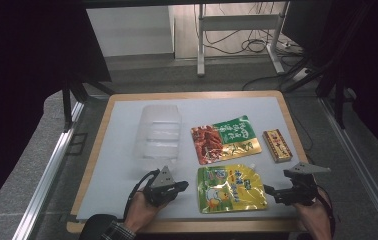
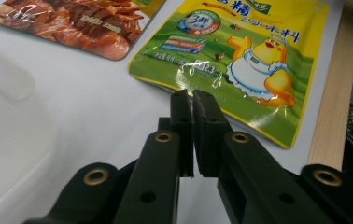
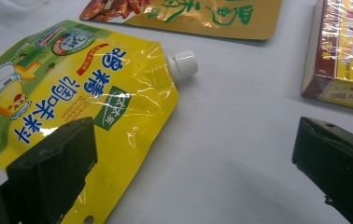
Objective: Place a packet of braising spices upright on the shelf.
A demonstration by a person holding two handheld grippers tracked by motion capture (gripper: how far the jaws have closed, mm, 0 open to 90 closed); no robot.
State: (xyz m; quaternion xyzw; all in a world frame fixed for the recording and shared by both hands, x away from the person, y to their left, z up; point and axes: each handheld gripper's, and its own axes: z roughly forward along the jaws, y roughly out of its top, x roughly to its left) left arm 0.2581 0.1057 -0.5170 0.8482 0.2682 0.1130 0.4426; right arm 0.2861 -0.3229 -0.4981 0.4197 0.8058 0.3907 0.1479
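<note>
We take the yellow pouch (image 1: pixel 231 187) as our landmark; it lies flat on the white table (image 1: pixel 122 165), close to the near edge, its white cap (image 3: pixel 182 63) pointing to the far right corner.

Our left gripper (image 1: pixel 184 186) sits just left of the pouch, its fingers (image 2: pixel 184 116) pressed together with nothing between them, tips stopping just short of the pouch's left edge. Our right gripper (image 1: pixel 268 190) sits just right of the pouch, fingers (image 3: pixel 53 165) spread wide; in the right gripper view one finger overlaps the pouch's right edge while the other hangs over bare table. We cannot tell whether that finger touches the foil.

Beyond the pouch, just past its far edge, lies a red-and-green packet (image 1: pixel 225 139), a thin strip of table between them. A small box (image 1: pixel 277 145) lies beyond and to the right of the pouch, close to the table's wooden rim (image 1: pixel 293 131). A clear tub (image 1: pixel 159 131) stands beyond and to the left.

Open table runs left of the pouch, behind the left gripper, out to the left rim. Right of the pouch there is a bare patch between the cap and the box.
</note>
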